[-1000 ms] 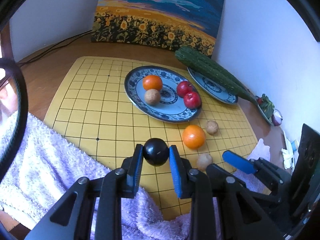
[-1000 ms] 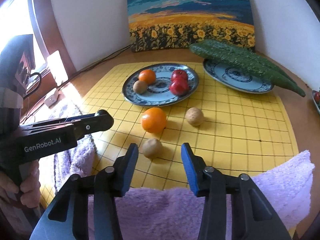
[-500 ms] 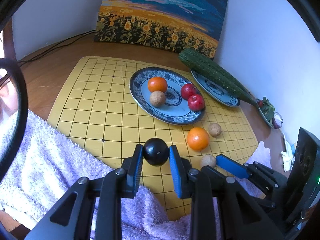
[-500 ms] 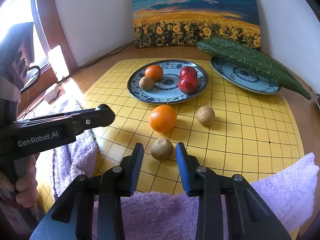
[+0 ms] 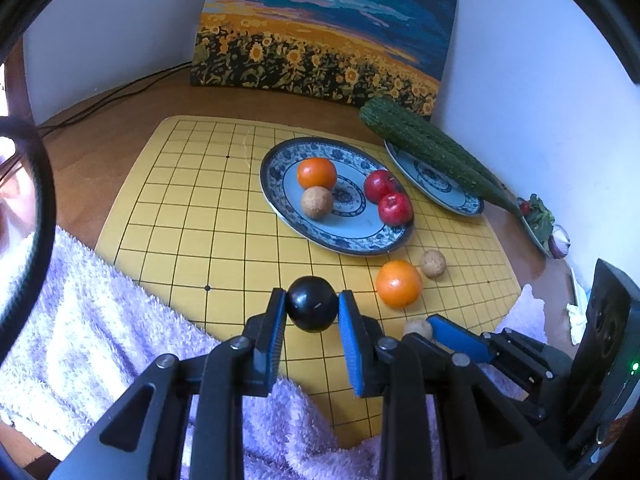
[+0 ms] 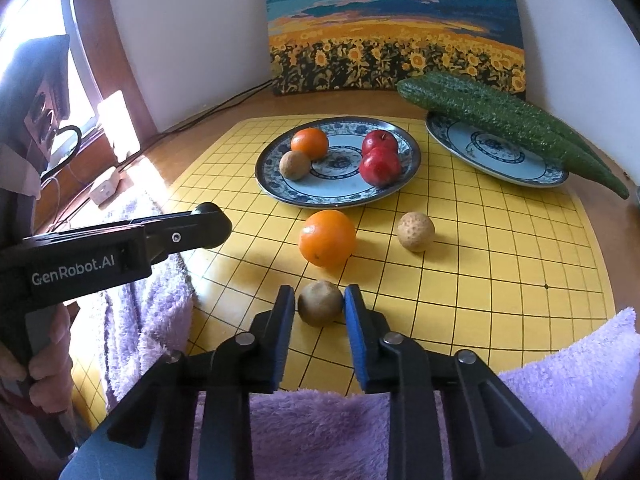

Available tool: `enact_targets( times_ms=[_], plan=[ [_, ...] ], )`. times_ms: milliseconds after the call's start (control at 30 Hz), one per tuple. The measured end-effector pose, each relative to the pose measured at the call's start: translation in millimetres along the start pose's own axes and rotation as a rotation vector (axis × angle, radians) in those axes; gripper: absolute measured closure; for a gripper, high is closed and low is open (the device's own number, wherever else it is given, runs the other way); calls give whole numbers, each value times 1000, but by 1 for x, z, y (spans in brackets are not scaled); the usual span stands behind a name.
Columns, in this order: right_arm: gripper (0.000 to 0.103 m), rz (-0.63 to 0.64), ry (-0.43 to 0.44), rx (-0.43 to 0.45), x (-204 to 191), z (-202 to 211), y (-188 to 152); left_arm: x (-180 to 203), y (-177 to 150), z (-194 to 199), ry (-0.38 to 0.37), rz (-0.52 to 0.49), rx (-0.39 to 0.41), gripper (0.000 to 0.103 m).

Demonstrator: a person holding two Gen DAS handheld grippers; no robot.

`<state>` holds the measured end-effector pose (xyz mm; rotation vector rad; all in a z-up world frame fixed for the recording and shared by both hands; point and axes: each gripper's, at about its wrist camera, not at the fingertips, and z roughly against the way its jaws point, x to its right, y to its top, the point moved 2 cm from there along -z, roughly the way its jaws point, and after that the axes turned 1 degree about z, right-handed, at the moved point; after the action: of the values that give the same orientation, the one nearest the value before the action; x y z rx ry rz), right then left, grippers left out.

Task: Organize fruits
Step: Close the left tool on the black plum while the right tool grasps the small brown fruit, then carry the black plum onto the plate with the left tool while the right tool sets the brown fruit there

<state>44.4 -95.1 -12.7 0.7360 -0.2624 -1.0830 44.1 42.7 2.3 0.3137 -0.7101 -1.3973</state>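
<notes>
My left gripper (image 5: 312, 310) is shut on a black round fruit (image 5: 312, 308), held above the near edge of the yellow grid mat (image 5: 192, 208). My right gripper (image 6: 320, 304) has closed around a small brown fruit (image 6: 320, 303) that rests on the mat; both pads touch it. A blue patterned plate (image 6: 340, 196) holds an orange, a brown fruit and two red apples. A loose orange (image 6: 327, 238) and another brown fruit (image 6: 416, 231) lie on the mat in front of the plate.
A second blue plate (image 6: 496, 156) at the back right carries two long green cucumbers (image 6: 500, 116). A sunflower painting (image 6: 396, 28) leans on the wall. Purple towels (image 6: 560, 384) cover the mat's near edge. Cables run along the back left.
My right gripper moved forward and closed its fingers onto the small brown fruit. My left gripper kept hold of the black fruit and drifted slightly left.
</notes>
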Motion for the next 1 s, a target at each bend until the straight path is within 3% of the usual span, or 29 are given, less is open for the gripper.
enact_targets(
  times_ms=[433,1000],
  plan=[
    [77,22,26,17,1,8,7,6,16,1,3,-7,17,76],
    [77,13,22,55,26,13,42,17,40,-23,-16,-13,9,76]
  ],
)
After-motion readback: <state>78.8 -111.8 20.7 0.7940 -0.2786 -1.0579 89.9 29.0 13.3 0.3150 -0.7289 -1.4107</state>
